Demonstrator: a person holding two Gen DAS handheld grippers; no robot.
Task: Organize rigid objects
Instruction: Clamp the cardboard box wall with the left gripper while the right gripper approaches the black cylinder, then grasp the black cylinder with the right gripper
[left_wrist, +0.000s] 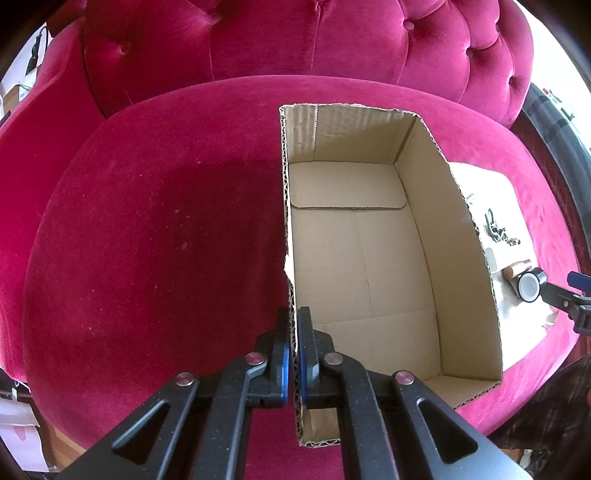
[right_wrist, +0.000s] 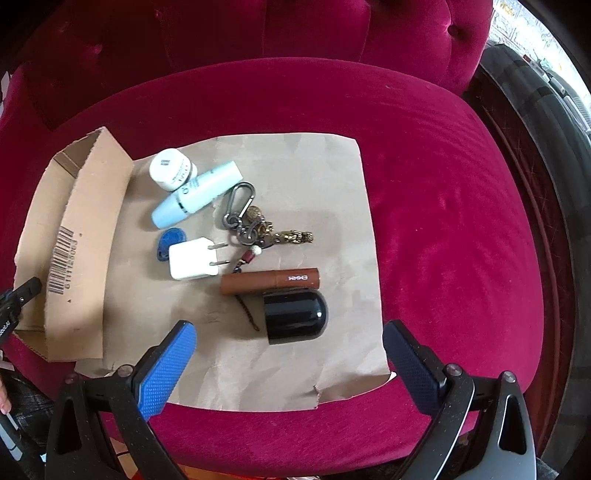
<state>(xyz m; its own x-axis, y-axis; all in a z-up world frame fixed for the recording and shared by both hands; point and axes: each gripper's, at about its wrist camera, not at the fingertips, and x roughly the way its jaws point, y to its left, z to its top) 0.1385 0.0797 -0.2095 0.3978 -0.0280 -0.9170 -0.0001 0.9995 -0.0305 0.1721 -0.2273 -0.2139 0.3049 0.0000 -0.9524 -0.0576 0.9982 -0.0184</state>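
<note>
My left gripper (left_wrist: 294, 321) is shut on the left wall of an open, empty cardboard box (left_wrist: 354, 258) on the pink sofa seat. The box also shows at the left of the right wrist view (right_wrist: 79, 236). My right gripper (right_wrist: 288, 339) is open and empty, just in front of a black rounded case (right_wrist: 295, 315). On brown paper (right_wrist: 314, 177) lie a brown tube (right_wrist: 271, 280), a white plug adapter (right_wrist: 192, 262), a blue key fob (right_wrist: 170, 238), a pale blue bottle (right_wrist: 197, 199), a white jar (right_wrist: 170, 168) and a carabiner keychain (right_wrist: 255, 221).
The pink velvet sofa seat (left_wrist: 147, 240) carries everything, with its tufted backrest (left_wrist: 295, 37) behind. The seat's right edge (right_wrist: 498, 258) borders a dark frame. The right gripper shows at the right of the left wrist view (left_wrist: 554, 295).
</note>
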